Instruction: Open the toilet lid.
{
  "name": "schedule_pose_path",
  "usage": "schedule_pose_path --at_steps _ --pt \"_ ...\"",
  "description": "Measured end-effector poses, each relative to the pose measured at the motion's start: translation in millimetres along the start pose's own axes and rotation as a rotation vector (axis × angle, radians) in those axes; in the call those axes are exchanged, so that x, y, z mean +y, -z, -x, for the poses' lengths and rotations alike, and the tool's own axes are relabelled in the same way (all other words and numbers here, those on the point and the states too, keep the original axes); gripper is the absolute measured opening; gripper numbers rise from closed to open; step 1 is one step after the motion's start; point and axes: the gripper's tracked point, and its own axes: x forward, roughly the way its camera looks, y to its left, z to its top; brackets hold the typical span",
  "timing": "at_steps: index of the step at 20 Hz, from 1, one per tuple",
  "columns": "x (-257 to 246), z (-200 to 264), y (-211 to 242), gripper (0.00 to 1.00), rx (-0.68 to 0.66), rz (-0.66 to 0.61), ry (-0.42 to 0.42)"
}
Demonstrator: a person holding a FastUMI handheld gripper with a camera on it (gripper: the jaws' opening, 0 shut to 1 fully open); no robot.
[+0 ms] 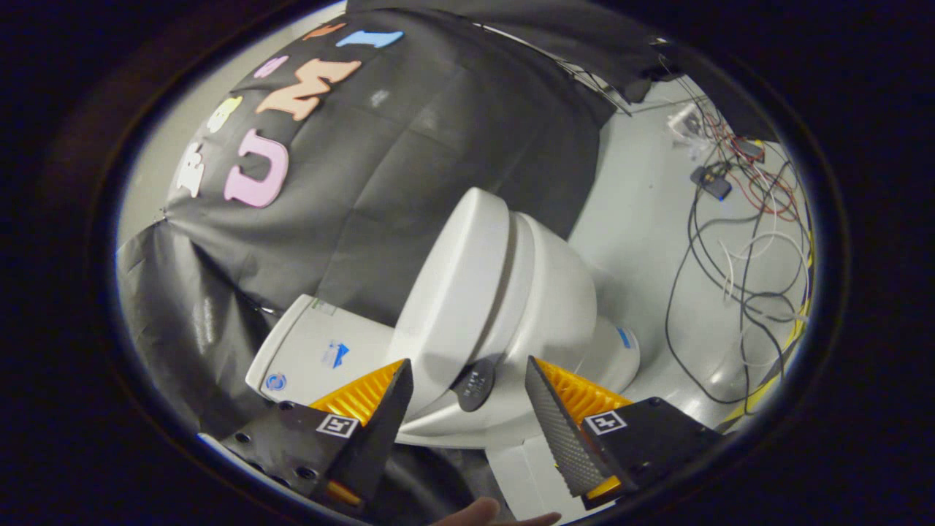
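A white toilet shows tilted in the gripper view, with its lid (453, 292) lying down flat on the seat and bowl (566, 307). Its tank (318, 351) sits behind the lid, against the black cloth wall. A small dark control pad (475, 383) is fixed to the side of the seat. My gripper (467, 361) is open, its fingers spread wide just short of the toilet's side. The rear edge of the lid and the control pad lie just ahead of the gap. Neither finger touches the toilet.
A tangle of loose cables (745, 241) lies on the pale floor (635, 204) beyond the bowl. The black cloth wall (409, 161) hangs behind the tank. Fingertips of a person's hand (497, 515) show below the gripper.
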Motion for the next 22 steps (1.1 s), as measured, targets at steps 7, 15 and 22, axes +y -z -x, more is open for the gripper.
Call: schedule_pose_path --at_steps 7,15,22 --pt "-5.1 -3.8 -1.0 0.67 -0.031 -0.117 -0.005" --pt "-5.2 -17.7 1.9 0.16 -0.017 -0.242 0.007" --pt "0.6 -14.6 10.6 0.01 0.003 -0.204 0.012"
